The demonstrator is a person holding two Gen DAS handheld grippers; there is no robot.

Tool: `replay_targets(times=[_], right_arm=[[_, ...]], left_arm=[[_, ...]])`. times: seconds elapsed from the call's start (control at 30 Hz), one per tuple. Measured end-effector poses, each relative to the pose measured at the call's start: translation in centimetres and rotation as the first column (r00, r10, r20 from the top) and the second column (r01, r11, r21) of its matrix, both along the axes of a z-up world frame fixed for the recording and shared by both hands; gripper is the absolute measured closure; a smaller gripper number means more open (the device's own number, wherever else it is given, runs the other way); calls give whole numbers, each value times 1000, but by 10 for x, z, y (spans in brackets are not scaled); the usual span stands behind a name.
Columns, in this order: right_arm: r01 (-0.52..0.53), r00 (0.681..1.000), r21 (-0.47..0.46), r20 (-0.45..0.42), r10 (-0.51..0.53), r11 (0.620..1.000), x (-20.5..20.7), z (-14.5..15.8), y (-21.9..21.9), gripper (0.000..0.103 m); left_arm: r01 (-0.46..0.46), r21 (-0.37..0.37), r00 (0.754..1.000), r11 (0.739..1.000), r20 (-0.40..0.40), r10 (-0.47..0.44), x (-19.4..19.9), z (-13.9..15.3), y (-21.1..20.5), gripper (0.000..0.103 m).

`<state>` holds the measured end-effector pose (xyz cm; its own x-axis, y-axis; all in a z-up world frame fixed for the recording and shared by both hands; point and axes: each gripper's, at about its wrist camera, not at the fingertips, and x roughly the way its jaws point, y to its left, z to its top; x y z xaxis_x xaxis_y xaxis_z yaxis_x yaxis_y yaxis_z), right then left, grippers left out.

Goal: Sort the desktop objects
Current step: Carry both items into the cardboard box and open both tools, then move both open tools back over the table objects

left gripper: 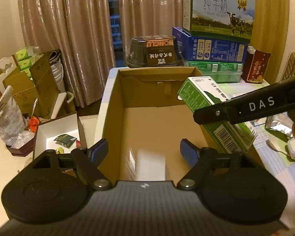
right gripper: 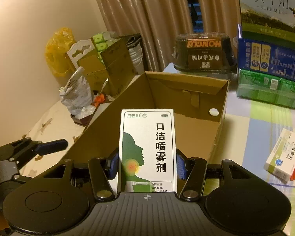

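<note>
My right gripper (right gripper: 146, 166) clamps a glossy white-and-green spray box (right gripper: 147, 151), frame centre, above the brown cardboard box (right gripper: 186, 90). My left gripper (left gripper: 144, 151), lower centre, stands open and empty over a blurred white packet (left gripper: 149, 164) on the carton's floor. Stacked milk cartons (left gripper: 218, 9) fill the upper right.

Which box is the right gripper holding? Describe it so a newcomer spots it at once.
Find the open brown cardboard box on the table. At its near edge the right gripper clamps a tall white and green spray box, held upright between the blue pads. Unlike the small boxes lying flat to its right, it shows a green head silhouette.
</note>
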<state>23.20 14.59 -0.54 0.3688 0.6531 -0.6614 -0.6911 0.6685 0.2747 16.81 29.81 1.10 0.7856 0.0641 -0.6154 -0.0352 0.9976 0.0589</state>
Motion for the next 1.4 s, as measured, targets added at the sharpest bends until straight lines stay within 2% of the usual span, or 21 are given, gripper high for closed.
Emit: replay_targets(times=[0.1, 0.13, 0.17, 0.2, 0.23, 0.47, 0.53, 0.73, 0.9, 1.1, 1.23, 1.4], right_arm=[[-2, 1000, 13, -12, 2, 1000, 1, -3, 0, 50], [-8, 1000, 19, -14, 8, 1000, 1, -3, 0, 45], [-13, 1000, 26, -14, 13, 1000, 1, -3, 0, 38], [-13, 1000, 40, -14, 14, 999, 1, -1, -2, 19], [-8, 1000, 54, -9, 9, 998, 1, 1, -4, 10], [39, 998, 126, 49, -45, 991, -14, 31, -49, 7], [61, 995, 142, 66, -71, 988, -21, 38, -72, 2], [154, 982, 180, 79, -171, 971, -55, 48, -160, 2], [281, 952, 164, 74, -296, 946, -93, 34, -242, 2], [416, 903, 119, 61, -425, 901, -133, 12, -324, 2], [462, 881, 86, 71, -468, 883, -151, 8, -360, 2], [525, 842, 92, 90, -533, 846, -169, 15, -397, 2]], left_arm=[[-16, 7, 1000, 1000, 12, 16, -4, 0, 3, 26], [-21, 7, 1000, 1000, 16, 21, -6, 1, 3, 26], [-26, 7, 999, 1000, 23, 26, -8, 3, 3, 26], [-30, 6, 999, 1000, 30, 30, -11, 4, 3, 26], [-33, 6, 999, 999, 34, 33, -12, 6, 3, 26], [-66, 13, 996, 998, 62, 65, -33, 17, -5, 22], [-70, 0, 995, 998, 73, 70, -40, 22, -10, 18], [-61, -12, 993, 998, 103, 62, -64, 38, -40, 14], [-18, -1, 993, 1000, 115, 18, -82, 49, -79, 10], [67, -26, 990, 997, 124, -63, -93, 54, -135, 5], [142, -36, 984, 989, 117, -137, -93, 51, -175, 5], [224, -30, 970, 974, 107, -220, -88, 46, -220, 4]])
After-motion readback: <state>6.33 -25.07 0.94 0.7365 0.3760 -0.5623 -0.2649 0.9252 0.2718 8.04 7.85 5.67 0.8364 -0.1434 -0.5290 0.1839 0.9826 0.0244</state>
